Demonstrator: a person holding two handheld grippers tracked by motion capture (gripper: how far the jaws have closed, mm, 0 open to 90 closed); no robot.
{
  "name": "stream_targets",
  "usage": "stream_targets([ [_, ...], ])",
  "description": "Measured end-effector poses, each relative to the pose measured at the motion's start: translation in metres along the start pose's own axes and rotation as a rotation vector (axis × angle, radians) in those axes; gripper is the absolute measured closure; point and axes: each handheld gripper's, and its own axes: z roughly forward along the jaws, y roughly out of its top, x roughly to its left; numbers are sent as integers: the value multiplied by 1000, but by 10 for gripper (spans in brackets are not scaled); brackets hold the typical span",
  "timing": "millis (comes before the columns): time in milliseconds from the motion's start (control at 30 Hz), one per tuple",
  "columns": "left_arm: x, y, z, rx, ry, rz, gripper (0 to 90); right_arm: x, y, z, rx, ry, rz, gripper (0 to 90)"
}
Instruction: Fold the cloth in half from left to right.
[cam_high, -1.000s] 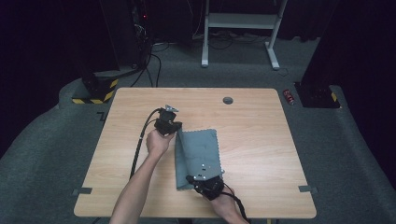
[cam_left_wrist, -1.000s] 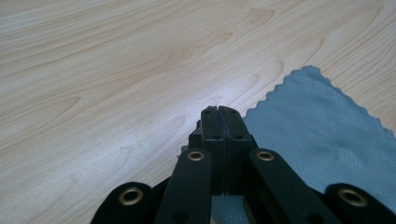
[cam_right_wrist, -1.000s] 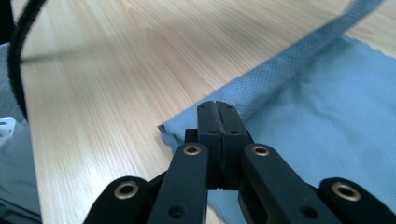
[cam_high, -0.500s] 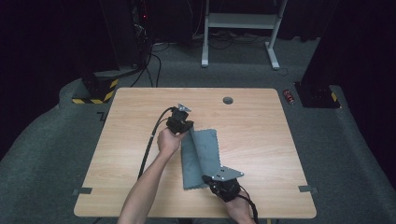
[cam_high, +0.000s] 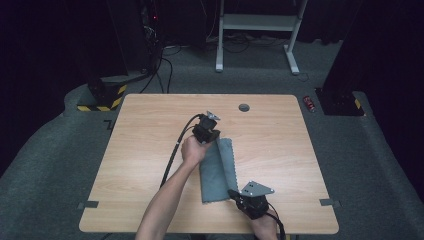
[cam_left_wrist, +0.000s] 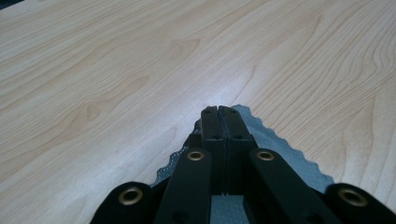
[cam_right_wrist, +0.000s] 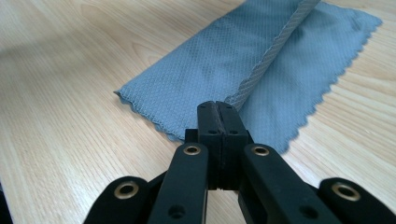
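Both claws, left and right, pinch opposite ends of the half-folded grey cloth.

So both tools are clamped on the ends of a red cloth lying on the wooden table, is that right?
Not quite: the cloth is grey-blue, not red, as the right gripper view shows. The rest holds: the left tool and the right tool are each shut on an end of it, on the wooden table.

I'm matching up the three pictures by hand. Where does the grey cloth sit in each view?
High view: grey cloth lies at table centre, between both grippers.
Left gripper view: bottom centre, under the shut jaws.
Right gripper view: upper middle to right, ahead of the shut jaws.
Shared landmark: its scalloped edge on the wooden table.
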Motion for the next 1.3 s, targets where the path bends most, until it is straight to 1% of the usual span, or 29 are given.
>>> stream_targets([
  [167,-7,2,12,13,-4,11,897,-5,-6,-2,15,-16,8,900],
  [200,-7,3,13,18,-3,17,897,-5,-7,-2,18,-17,11,900],
  [233,-9,3,15,16,-3,11,897,-6,-8,-2,20,-18,16,900],
  [333,-10,4,18,23,-5,19,895,-8,-10,-2,25,-21,20,900],
  [367,-12,5,20,33,-3,31,896,-8,-10,-2,25,-22,22,900],
  [433,-13,6,23,39,-1,40,896,-8,-10,-2,31,-22,21,899],
  [667,-18,7,32,42,-15,35,896,-8,-10,-2,33,-23,16,899],
  [900,-18,7,40,48,-11,31,894,-11,-12,-4,40,-32,31,897],
  [933,-18,7,42,50,-17,24,894,-11,-12,-4,41,-34,30,898],
  [1067,-21,6,46,53,-23,26,894,-12,-12,-4,47,-34,26,898],
  [1133,-22,6,47,48,-13,33,889,-12,-12,-3,57,-33,27,897],
  [1167,-22,6,48,42,-6,28,875,-13,-13,-3,59,-31,27,895],
  [1200,-21,6,48,45,-2,24,831,-13,-13,-2,61,-31,32,891],
  [1233,-21,6,48,45,7,18,759,-13,-13,-2,60,-31,39,880],
  [1267,-20,6,46,49,27,11,684,-14,-13,-2,57,-32,41,855],
  [1300,-19,6,44,41,38,-2,613,-15,-13,-3,51,-37,45,816],
])
